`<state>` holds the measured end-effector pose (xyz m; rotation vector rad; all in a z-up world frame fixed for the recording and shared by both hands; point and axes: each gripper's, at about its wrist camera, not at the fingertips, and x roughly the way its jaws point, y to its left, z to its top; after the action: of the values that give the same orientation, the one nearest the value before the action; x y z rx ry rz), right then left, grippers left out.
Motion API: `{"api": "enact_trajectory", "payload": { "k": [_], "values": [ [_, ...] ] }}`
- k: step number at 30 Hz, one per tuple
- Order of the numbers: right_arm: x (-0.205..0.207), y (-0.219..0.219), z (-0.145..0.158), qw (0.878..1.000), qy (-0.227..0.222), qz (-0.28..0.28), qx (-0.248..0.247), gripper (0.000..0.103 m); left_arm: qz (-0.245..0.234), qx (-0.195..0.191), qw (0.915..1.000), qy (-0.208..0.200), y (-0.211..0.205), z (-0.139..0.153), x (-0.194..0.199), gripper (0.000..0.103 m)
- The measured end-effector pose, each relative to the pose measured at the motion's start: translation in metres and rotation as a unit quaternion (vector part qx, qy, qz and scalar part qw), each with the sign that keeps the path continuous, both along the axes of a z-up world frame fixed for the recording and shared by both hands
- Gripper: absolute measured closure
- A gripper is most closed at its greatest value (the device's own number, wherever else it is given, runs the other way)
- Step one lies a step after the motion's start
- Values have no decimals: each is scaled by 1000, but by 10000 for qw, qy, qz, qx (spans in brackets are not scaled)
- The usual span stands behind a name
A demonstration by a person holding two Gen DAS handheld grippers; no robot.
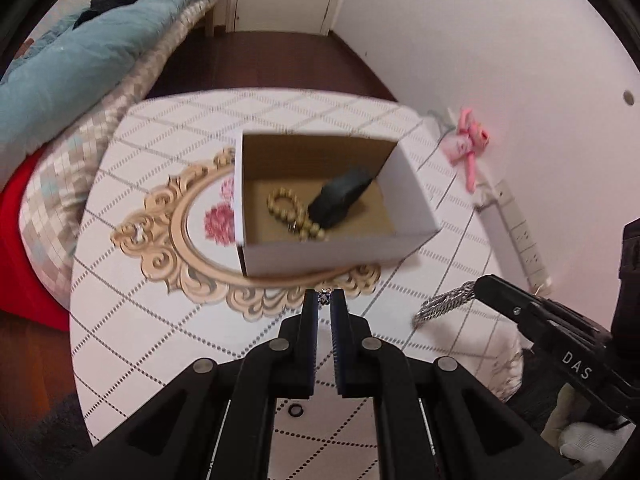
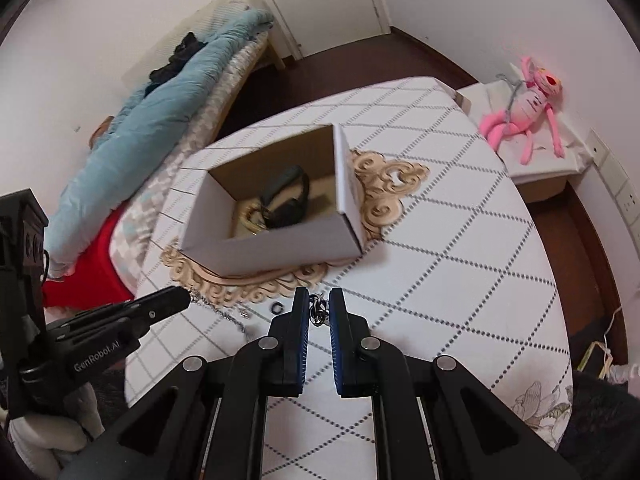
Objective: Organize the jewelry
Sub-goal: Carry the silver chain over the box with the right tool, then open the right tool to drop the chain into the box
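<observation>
Left wrist: box (image 1: 332,254) with bead bracelet (image 1: 294,212).

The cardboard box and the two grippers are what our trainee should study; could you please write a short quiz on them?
1. True or false: the cardboard box is empty.
2. What does the right gripper hold? A) a silver chain B) a spoon C) a hairbrush
3. Which gripper pinches the small sparkly piece?

Key: 1 false, a bead bracelet lies inside; 2 A; 3 the left gripper.
</observation>
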<state>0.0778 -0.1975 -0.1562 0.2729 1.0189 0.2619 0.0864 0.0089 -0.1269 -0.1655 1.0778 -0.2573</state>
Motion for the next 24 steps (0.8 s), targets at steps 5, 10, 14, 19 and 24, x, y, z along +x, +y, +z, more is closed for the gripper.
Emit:
{"api": "enact_trajectory", "payload": {
  "k": [5, 10, 14, 19, 24],
  "values": [
    [11, 6, 34, 9995, -219, 199, 135, 93, 45, -193, 9994, -277, 5, 34, 6, 99],
    [34, 11, 71, 9980, -470, 364, 236, 93, 53, -222, 9979, -604, 8, 69, 25, 99],
    [59, 17, 92, 9970, -628, 435, 133, 93, 82, -139, 9973, -720, 9, 81, 49, 99],
    [102, 27, 90, 9975, -440, 543, -95, 93, 91, 34, 9978, -658, 13, 74, 89, 99],
    [143, 35, 63, 9975, -62, 599, -380, 93, 35, 226, 9990, -384, 15, 51, 123, 99]
  ]
}}
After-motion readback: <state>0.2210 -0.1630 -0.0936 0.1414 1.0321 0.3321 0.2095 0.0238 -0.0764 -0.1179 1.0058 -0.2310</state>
